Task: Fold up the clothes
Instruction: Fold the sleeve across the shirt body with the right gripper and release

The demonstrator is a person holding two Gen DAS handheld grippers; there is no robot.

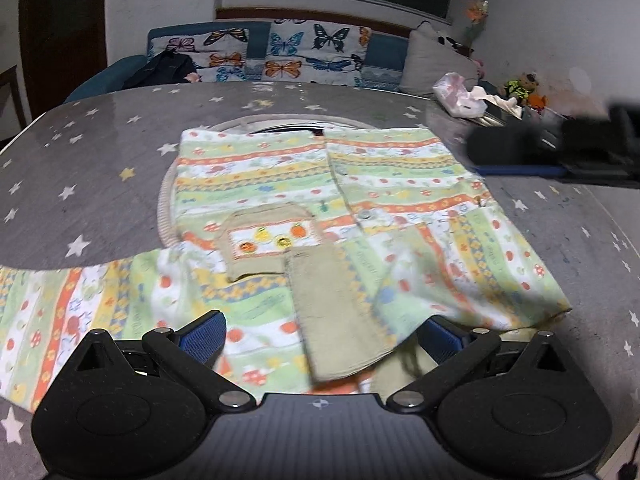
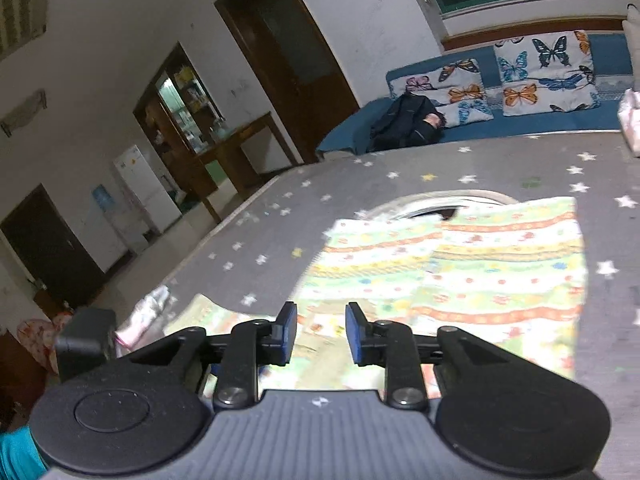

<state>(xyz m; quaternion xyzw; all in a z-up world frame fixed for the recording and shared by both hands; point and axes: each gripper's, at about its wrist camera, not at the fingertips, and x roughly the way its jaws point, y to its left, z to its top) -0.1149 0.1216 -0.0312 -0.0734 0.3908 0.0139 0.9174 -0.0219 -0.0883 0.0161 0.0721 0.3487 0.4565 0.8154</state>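
A striped, fruit-printed child's garment [image 1: 320, 208] lies spread across the centre of the grey star-patterned tabletop [image 1: 80, 152], its khaki collar [image 1: 332, 312] and a small patch pocket [image 1: 268, 240] in the lower middle of the left wrist frame. The left gripper [image 1: 320, 340] sits at the bottom of that frame, jaws spread wide, cloth lying between the blue pads [image 1: 204, 336]. The right gripper [image 2: 321, 334], bottom centre of its own frame, hangs over the garment's near edge with jaws narrowly parted, holding nothing. A butterfly-cushioned sofa [image 1: 280, 56] fills the upper background; a tissue pack [image 1: 460, 94] rests upper right.
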